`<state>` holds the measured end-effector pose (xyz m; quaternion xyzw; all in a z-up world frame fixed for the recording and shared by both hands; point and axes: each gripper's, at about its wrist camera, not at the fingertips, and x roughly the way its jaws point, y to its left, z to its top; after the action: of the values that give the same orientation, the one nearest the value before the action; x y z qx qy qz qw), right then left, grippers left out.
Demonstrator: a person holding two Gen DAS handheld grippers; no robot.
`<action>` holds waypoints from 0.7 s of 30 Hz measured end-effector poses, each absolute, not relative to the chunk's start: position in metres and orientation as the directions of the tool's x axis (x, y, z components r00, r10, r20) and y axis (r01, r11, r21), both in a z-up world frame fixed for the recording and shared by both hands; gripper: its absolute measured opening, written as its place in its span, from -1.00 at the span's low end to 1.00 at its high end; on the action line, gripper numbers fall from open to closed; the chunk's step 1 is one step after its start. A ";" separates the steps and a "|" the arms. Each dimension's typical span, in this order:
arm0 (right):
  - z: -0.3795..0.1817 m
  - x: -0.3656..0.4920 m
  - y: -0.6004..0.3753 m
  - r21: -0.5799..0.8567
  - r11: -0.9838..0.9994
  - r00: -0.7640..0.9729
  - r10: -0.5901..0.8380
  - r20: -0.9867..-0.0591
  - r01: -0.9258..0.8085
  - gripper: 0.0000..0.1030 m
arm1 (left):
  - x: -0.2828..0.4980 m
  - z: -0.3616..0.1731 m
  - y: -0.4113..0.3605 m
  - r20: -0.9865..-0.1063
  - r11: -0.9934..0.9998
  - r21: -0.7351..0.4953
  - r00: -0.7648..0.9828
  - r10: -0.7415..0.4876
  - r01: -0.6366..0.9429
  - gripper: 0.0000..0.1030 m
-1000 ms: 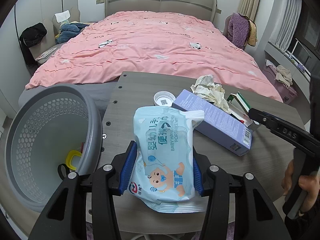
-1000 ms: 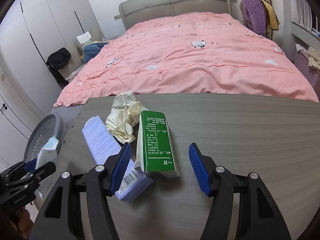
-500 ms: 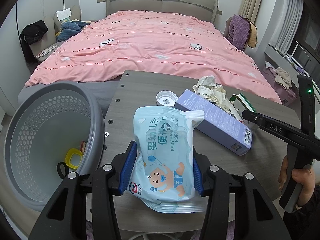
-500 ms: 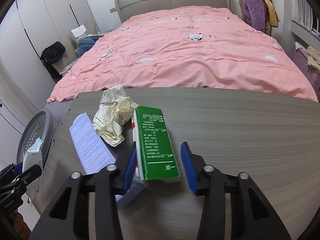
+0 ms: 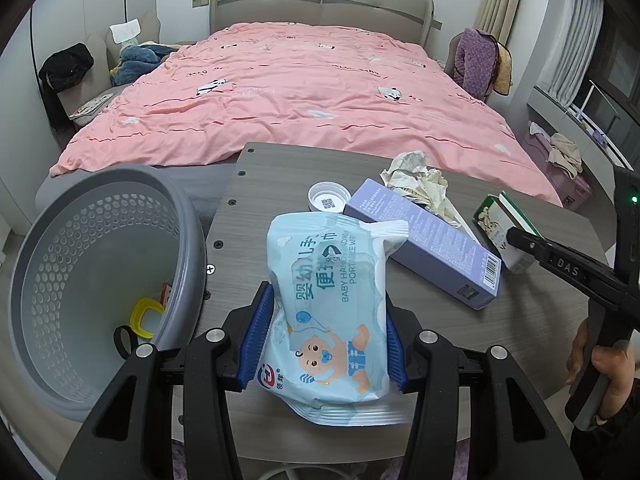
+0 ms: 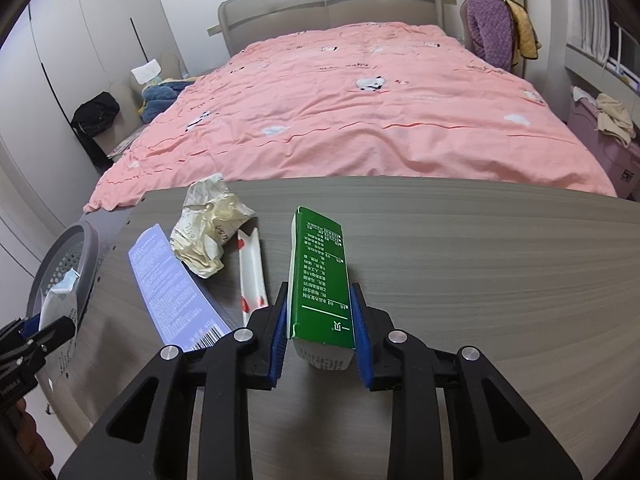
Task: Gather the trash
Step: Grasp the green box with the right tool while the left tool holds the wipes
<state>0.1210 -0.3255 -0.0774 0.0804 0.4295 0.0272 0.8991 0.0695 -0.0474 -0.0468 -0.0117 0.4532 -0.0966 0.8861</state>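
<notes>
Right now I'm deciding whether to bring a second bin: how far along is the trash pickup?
Early. The grey basket holds only a few small bits, such as a yellow ring. In hand: the left tongs grip the wipes pack, and the right tongs, jaws just closing, clamp the green carton. Left on the table: purple box, crumpled paper, white cap, a red-and-white wrapper.

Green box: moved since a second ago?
Yes. The green box has shifted right, away from the crumpled paper, uncovering a white wrapper.
</notes>
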 end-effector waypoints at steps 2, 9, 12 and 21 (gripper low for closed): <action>-0.077 0.114 -0.328 0.139 0.990 0.633 0.089 -0.769 0.029 -0.45 | 0.069 -0.046 -0.048 -0.800 0.981 -0.108 0.571 -0.183 0.163 -0.06; -0.085 0.098 -0.330 0.097 0.995 0.620 0.054 -0.783 0.036 -0.45 | 0.066 -0.045 -0.049 -0.798 0.980 -0.107 0.573 -0.185 0.167 -0.06; -0.088 0.098 -0.330 0.099 0.994 0.617 0.054 -0.785 0.038 -0.40 | 0.066 -0.045 -0.048 -0.797 0.980 -0.106 0.575 -0.184 0.168 -0.06; -0.093 0.107 -0.325 0.092 0.995 0.612 0.046 -0.789 0.043 -0.35 | 0.060 -0.042 -0.045 -0.792 0.980 -0.104 0.582 -0.185 0.169 -0.06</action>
<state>0.1068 -0.3249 -0.0926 0.0507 0.4404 0.0009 0.8964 0.0595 -0.0454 -0.0421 -0.0087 0.4460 -0.0996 0.8894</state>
